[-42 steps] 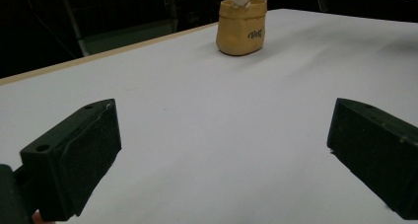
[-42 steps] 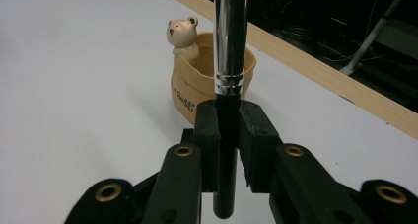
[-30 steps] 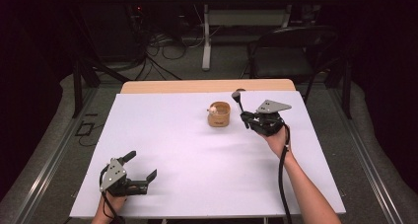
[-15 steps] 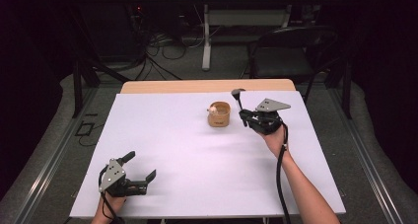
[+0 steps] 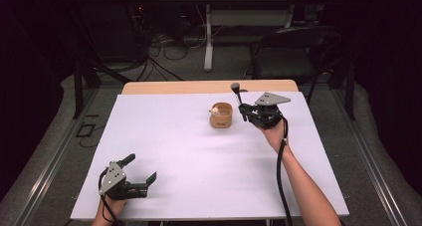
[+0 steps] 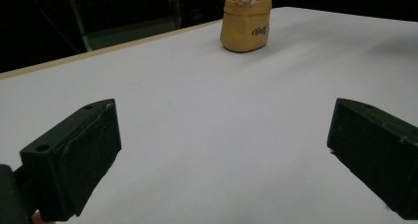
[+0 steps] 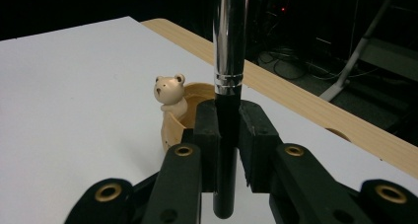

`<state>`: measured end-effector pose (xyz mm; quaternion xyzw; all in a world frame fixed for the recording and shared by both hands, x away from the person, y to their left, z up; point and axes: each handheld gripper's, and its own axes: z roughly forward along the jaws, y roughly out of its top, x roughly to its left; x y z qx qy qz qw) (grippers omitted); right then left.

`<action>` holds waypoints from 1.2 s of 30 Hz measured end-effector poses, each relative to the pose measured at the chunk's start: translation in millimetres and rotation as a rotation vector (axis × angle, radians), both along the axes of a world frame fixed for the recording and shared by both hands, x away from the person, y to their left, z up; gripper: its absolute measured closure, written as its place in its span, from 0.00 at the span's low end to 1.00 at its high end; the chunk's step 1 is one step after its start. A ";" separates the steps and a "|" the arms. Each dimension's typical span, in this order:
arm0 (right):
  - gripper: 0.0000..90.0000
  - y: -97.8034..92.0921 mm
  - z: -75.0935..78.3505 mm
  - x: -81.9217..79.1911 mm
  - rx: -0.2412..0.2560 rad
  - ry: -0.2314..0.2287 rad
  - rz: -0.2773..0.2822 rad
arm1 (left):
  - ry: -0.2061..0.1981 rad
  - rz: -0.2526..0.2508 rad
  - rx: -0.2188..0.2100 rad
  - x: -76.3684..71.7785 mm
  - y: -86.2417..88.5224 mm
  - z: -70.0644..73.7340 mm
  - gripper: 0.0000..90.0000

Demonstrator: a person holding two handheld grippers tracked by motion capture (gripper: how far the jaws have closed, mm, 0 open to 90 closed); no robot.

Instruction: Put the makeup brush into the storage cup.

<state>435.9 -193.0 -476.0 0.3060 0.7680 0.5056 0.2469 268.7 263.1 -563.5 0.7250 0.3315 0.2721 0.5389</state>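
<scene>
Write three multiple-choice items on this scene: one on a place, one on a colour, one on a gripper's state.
1. Where does the bear pot stand on the white table?
A. at the near left corner
B. toward the far edge, beside the right gripper
C. off the table, on the floor

2. What colour is the pot?
A. tan
B. blue
C. red

3. How is the left gripper?
A. shut on the pot
B. shut on a brush
C. open

Key: 1 B, the high view shows it next to the right gripper; 2 A, the left gripper view shows it tan; 3 C, its jaws stand wide apart, while the right one clamps the brush.
</scene>
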 end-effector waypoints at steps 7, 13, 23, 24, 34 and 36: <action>0.88 3.3 7.2 7.1 -0.013 -0.006 0.004 | -0.002 0.001 0.002 -0.6 1.0 0.0 0.00; 0.88 4.2 12.5 11.2 -0.006 -0.013 0.000 | -0.002 0.005 0.000 -1.0 1.7 -0.1 0.00; 0.88 21.0 17.9 21.9 -0.019 -0.031 0.028 | -0.003 0.005 -0.001 -1.8 1.4 0.4 0.00; 0.88 23.1 17.9 22.6 -0.021 -0.027 0.031 | -0.003 0.005 -0.001 -1.8 1.4 0.4 0.00; 0.88 34.9 23.2 32.6 -0.006 -0.041 0.034 | -0.006 0.004 0.001 -1.8 1.6 0.6 0.00; 0.88 35.5 22.9 33.6 -0.005 -0.038 0.035 | -0.004 0.004 0.000 -1.9 1.4 0.5 0.00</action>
